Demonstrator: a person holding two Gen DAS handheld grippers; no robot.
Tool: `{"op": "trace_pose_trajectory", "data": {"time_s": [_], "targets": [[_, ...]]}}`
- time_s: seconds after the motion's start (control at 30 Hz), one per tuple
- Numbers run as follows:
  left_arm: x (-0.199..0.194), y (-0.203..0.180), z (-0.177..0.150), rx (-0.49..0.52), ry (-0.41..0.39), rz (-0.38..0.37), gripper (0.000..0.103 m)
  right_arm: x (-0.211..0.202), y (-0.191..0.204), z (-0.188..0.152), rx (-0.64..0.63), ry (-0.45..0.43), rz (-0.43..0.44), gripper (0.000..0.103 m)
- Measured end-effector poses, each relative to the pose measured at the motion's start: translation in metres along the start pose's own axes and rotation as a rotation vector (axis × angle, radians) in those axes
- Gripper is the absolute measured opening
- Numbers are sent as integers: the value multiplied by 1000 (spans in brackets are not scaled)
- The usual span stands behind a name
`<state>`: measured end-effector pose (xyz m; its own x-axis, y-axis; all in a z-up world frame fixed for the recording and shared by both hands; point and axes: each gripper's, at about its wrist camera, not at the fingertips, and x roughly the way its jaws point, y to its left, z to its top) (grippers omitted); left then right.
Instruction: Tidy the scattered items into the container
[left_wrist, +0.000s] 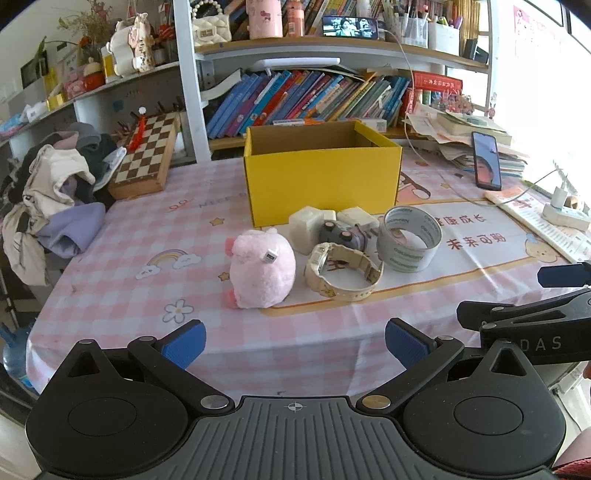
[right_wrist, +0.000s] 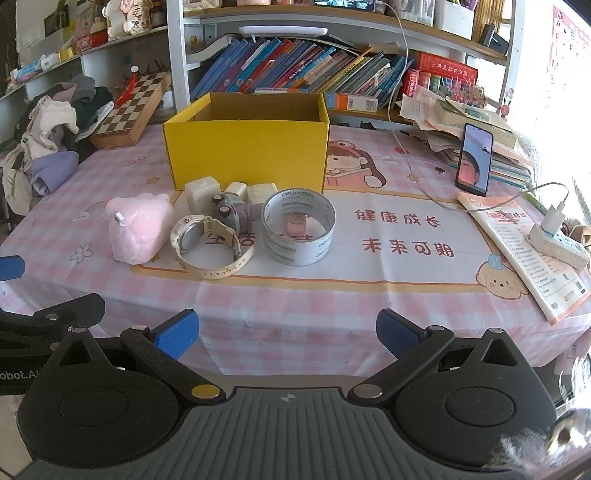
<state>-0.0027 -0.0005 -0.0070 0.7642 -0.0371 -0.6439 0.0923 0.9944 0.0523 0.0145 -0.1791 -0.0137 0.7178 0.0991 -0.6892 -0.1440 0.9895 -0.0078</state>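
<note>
- Cluttered study corner: bookshelves behind, table (left_wrist: 122, 258) under a pink checked cloth, clothes pile (left_wrist: 55, 195) and chessboard (left_wrist: 146, 153) at far left, phone (right_wrist: 474, 160) propped at right.
- Yellow box (left_wrist: 321, 177) open-topped, standing at mid-table; interior appears empty from the right wrist view, though its floor is not fully visible.
- Scattered items bunched just in front of the box: pink plush (left_wrist: 262, 269) leftmost, cream watch (left_wrist: 343, 271) beside it, tape roll (left_wrist: 408, 238) to the right, small grey-purple toy (left_wrist: 345, 234) and white blocks (left_wrist: 308, 227) behind, close to the box wall.
- Small pink object (right_wrist: 295, 222) lying inside the tape roll's ring; identity unclear.
- Left gripper (left_wrist: 295, 343) spread wide, holding nothing, hovering over the near table edge, well short of the items.
- Right gripper (right_wrist: 288, 332) likewise spread and empty, alongside the left, facing the tape roll and watch.
- Judged stage: nothing yet packed; first pick pending.
- Recommended: take outer, unobstructed items first, plush with the left, tape roll with the right.
- Plush soft; centre the body between the pads and close firmly.
- Tape roll best pinched across one wall, not the full ring; mind the pink object inside.
- Risk: nudging the watch into the toy when reaching the rear blocks.
</note>
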Motion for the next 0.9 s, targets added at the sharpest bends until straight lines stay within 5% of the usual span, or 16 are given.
{"op": "trace_pose_trajectory", "data": {"time_s": [0.9], "targets": [[2,19,1,-34,28,-4,103,5,14,4,-36,6,18,103]]}}
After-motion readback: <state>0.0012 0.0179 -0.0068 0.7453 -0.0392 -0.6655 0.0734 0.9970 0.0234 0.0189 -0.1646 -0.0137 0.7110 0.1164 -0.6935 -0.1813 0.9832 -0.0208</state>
